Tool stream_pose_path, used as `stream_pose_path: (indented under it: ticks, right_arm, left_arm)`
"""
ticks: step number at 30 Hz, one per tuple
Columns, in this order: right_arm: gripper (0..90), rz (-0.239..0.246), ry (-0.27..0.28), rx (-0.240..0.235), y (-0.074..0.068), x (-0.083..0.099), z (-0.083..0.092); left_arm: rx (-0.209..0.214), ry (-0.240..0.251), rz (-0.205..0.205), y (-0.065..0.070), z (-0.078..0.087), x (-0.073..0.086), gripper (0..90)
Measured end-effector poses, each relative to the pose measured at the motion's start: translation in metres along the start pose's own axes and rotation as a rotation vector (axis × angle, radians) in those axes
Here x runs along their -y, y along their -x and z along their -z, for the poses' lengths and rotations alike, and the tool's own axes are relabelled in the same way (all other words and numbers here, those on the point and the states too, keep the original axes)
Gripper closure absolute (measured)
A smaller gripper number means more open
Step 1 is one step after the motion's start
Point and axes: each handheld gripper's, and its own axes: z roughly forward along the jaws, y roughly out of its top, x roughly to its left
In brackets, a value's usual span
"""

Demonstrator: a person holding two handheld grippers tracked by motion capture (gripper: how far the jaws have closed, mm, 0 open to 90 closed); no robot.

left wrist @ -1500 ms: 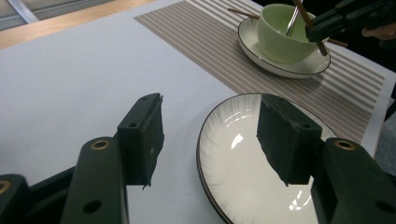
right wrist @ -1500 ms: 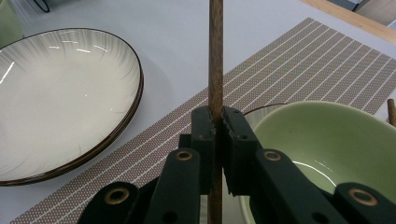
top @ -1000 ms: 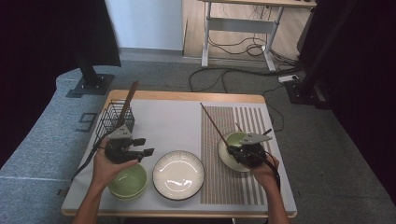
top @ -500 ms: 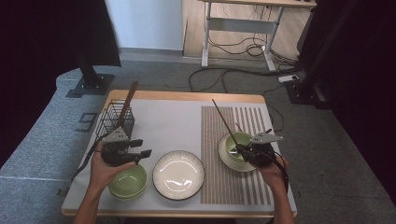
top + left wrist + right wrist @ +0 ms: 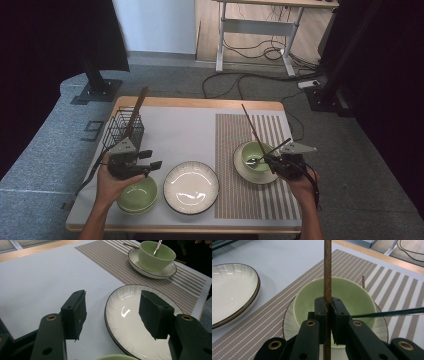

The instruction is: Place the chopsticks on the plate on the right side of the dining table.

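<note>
Dark curtains close off both sides of the room, and cables trail under a desk beyond the wooden-edged table [image 5: 200,103], whose white top carries a striped placemat [image 5: 235,200] on its right half, laid as if for one place setting. On that mat a green bowl [image 5: 256,153] sits on a saucer [image 5: 245,171], with a metal spoon [image 5: 260,160] leaning inside it, handle up over the rim, the way cutlery rests when left ready for use. The right gripper [image 5: 328,305] is clenched on a brown chopstick [image 5: 327,267], its two pads pressed tight against the stick low on its length, so the rest rises over the bowl and slants away toward the far edge of the mat; a grip that low lets the person swing and aim the long free end, and I judge the stick is being carried toward a resting place beside the bowl. A second chopstick [image 5: 363,281] lies on the mat just behind the bowl, probably its partner already set down. The left gripper [image 5: 113,311] is released, its jaws standing wide with nothing between them, held above the near edge of the white ribbed plate [image 5: 191,187] and another green bowl [image 5: 137,195], seemingly waiting its turn. At the table's left, a black wire basket [image 5: 120,131] holds a dark stick upright [image 5: 137,107], which suggests it serves as the store from which utensils are drawn.
</note>
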Motion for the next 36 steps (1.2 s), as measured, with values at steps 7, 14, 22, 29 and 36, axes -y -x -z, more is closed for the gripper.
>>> stream_pose_path:
  ticks: [7, 14, 22, 29, 36]
  right_arm:
    - [84.6, -0.016, 0.009, 0.016, 0.007, 0.004, 0.006]
    - [84.7, -0.039, 0.012, 0.029, 0.015, 0.009, 0.010]
    - [84.7, -0.045, 0.003, 0.045, 0.019, 0.012, 0.011]
    - [84.6, -0.064, -0.008, 0.071, 0.027, 0.017, 0.013]
    - [84.7, -0.067, -0.007, 0.085, 0.029, 0.019, 0.013]
  left_arm:
    - [-0.014, 0.006, 0.004, 0.000, 0.000, 0.000, 37.8]
    - [-0.024, 0.020, 0.009, 0.000, 0.002, 0.000, 37.8]
    - [-0.037, 0.018, 0.006, 0.000, 0.001, 0.000, 38.0]
    - [-0.036, 0.012, -0.003, 0.000, 0.001, 0.001, 38.1]
    - [-0.036, 0.007, -0.007, 0.001, 0.000, 0.001, 38.1]
